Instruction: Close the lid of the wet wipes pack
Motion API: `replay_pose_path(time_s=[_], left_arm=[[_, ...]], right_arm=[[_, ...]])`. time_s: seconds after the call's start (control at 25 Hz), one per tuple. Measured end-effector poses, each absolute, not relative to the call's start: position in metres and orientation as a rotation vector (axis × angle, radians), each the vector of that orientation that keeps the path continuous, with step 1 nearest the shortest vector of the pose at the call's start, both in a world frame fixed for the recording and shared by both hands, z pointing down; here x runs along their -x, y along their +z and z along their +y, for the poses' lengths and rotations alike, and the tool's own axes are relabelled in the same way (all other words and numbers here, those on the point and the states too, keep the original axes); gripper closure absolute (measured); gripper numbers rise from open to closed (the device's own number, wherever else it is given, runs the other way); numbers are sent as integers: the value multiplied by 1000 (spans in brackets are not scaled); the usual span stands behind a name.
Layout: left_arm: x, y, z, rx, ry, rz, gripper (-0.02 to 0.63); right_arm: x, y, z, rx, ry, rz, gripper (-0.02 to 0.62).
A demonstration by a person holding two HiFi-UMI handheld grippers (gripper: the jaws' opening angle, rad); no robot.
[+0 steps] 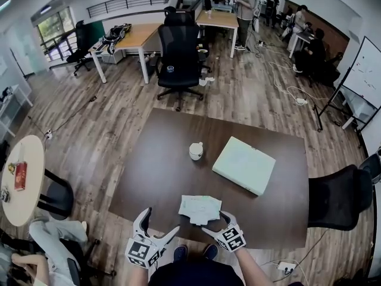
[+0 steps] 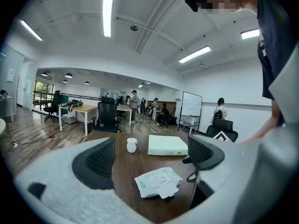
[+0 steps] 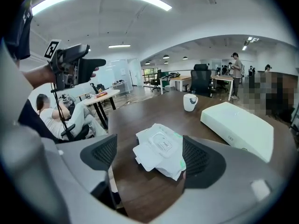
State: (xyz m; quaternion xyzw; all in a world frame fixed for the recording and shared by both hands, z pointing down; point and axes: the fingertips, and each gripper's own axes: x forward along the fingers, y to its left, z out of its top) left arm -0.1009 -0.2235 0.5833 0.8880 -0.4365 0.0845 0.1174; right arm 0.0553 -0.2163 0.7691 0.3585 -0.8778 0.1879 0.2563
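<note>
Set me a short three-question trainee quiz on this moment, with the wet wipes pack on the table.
1. True or false: the wet wipes pack lies on the table with its lid open.
2. Which tool is closer to the pack? A: left tool. B: right tool.
3. Fill in: beyond the pack stand a flat box and a white ___.
Key: 1 true; 2 B; 3 cup.

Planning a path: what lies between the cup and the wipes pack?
Nothing. In the head view, only bare table runs from the cup to the wipes pack.
</note>
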Motion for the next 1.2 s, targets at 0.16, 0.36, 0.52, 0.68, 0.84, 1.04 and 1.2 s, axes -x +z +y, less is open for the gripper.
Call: replay_pose_path(time_s=[0.16, 0.36, 0.52, 0.68, 0.84, 1.04, 1.2], left_arm=[[103, 583, -222, -2585, 249, -1299, 131], [106, 583, -218, -2567, 259, -1319, 129], [109, 586, -215, -2555, 251, -1333, 126], [109, 583, -215, -2555, 247, -1343, 124], [105, 581, -213, -2546, 241, -1355, 124], [107, 587, -208, -2532, 252, -1353, 124], [119, 581, -210, -2524, 249, -1388, 124]], right_arm=[[-51, 790, -214, -918, 523, -2360, 140], [-43, 810, -215, -864, 524, -2336, 124], [-42, 827, -219, -822, 509, -2314, 118], [-43, 838, -221, -760, 409, -2272, 118], [-46, 849, -225, -710, 316, -2222, 118], [-47, 873, -229, -652, 257, -2132, 118], [-42, 875, -231, -611, 191, -2109, 120]])
